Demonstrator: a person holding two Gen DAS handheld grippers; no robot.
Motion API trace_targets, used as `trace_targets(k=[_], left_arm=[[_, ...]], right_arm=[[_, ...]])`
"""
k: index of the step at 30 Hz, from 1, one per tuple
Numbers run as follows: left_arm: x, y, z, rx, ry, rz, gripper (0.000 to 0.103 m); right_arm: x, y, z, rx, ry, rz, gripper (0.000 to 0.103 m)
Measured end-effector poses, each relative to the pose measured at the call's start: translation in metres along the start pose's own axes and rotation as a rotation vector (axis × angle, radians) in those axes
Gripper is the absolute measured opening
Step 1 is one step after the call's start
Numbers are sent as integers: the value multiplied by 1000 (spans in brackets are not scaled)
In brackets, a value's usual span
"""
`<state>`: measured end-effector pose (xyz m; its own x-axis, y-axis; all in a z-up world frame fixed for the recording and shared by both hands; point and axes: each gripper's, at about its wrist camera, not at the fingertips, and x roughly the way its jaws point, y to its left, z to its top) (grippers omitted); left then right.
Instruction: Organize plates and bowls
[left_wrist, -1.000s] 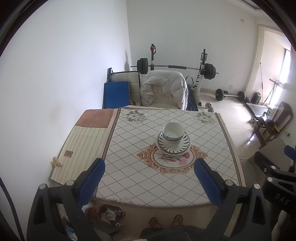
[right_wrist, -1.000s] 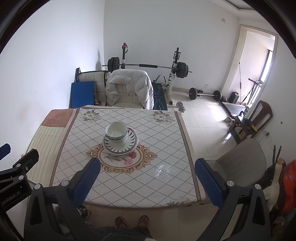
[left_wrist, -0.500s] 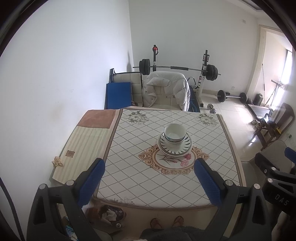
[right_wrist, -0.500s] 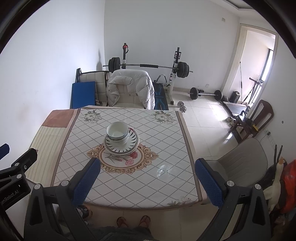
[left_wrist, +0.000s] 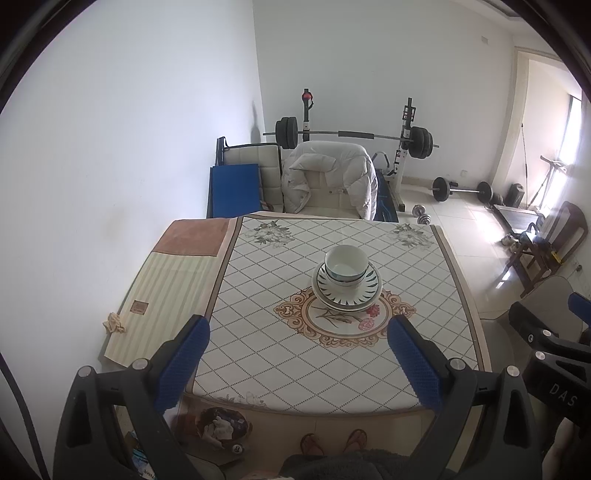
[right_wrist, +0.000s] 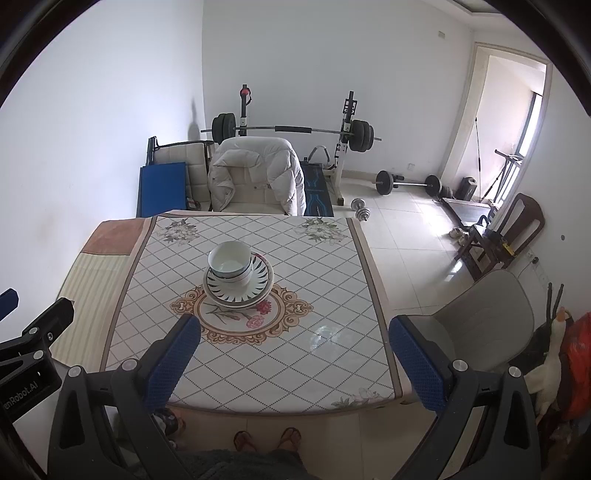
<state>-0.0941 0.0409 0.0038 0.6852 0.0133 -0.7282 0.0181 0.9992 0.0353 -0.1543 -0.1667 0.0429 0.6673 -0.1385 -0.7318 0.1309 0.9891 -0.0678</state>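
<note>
A white bowl (left_wrist: 346, 263) sits nested on other bowls atop striped plates (left_wrist: 347, 295) in the middle of the table (left_wrist: 295, 354). The same bowl (right_wrist: 229, 259) and plates (right_wrist: 240, 291) show in the right wrist view. My left gripper (left_wrist: 298, 332) is open and empty, held high above the table's near edge, well short of the stack. My right gripper (right_wrist: 294, 332) is also open and empty, high above the near edge, right of the stack.
A chair with a white jacket (left_wrist: 328, 177) stands behind the table. A striped cloth (left_wrist: 166, 288) lies on the table's left part. A grey chair (right_wrist: 480, 325) stands at the right. A weight bench (right_wrist: 291, 129) and barbells stand at the back.
Both grippers have drawn back and up a little from the table; the stack looks slightly farther. Both stay open. The dishes have not moved.
</note>
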Motion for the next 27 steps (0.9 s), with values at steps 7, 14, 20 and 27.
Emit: trace_targets(k=[7,14,20,27], left_arm=[[1,1,-1,5,1,4,99],[0,1,-1,6,1,4,99],[0,1,-1,6,-2,5,99],[0,1,-1,5,-1,1,99]], right_arm=[[1,0,-2,1,1,5,103],[2,0,-3,3,-1,6,103],[1,3,-3,8,-7,6,103],[1,6,-2,8,-14,7,103]])
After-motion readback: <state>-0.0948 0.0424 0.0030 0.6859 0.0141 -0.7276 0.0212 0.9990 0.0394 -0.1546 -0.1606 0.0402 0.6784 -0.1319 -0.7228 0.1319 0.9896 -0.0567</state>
